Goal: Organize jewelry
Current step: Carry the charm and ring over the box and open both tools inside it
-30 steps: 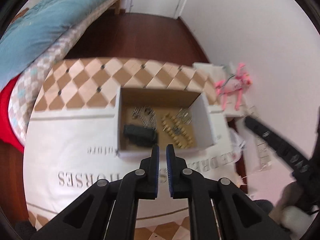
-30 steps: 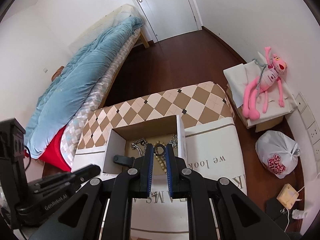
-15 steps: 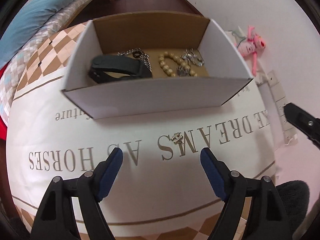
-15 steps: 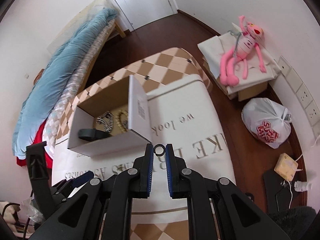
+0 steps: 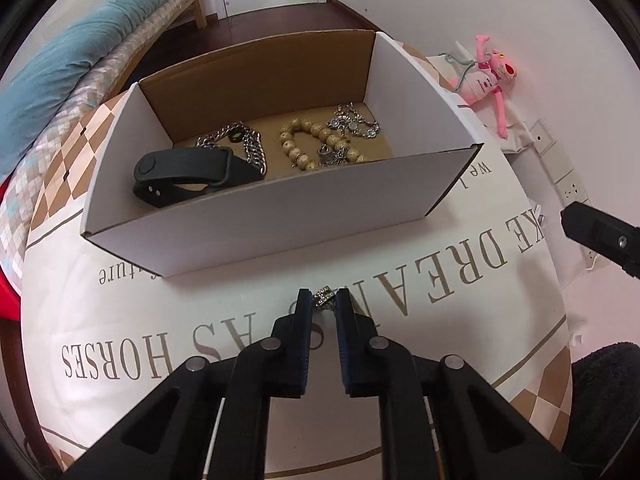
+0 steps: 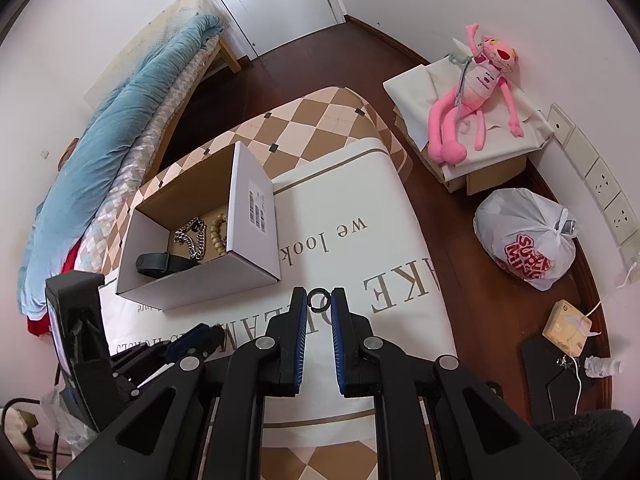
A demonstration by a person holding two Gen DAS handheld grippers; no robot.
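Jaws: left gripper [image 5: 323, 300] just closed on sparkly charm [image 5: 323, 295]; right gripper [image 6: 319, 299] pinches dark ring [image 6: 319, 299]. Both just short of box [image 5: 256, 216] near wall, over worktop [image 5: 160, 320].

Matt cardboard box [image 5: 256, 216] holds shiny metal chains [image 5: 248, 146], wooden beads [image 5: 316, 136].

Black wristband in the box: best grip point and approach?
Judging by its pose, take the black wristband from above, across the strap's upper run near the round button end. It lies on its edge against the box's near wall, blocking side approaches; the chain crowds its far end.
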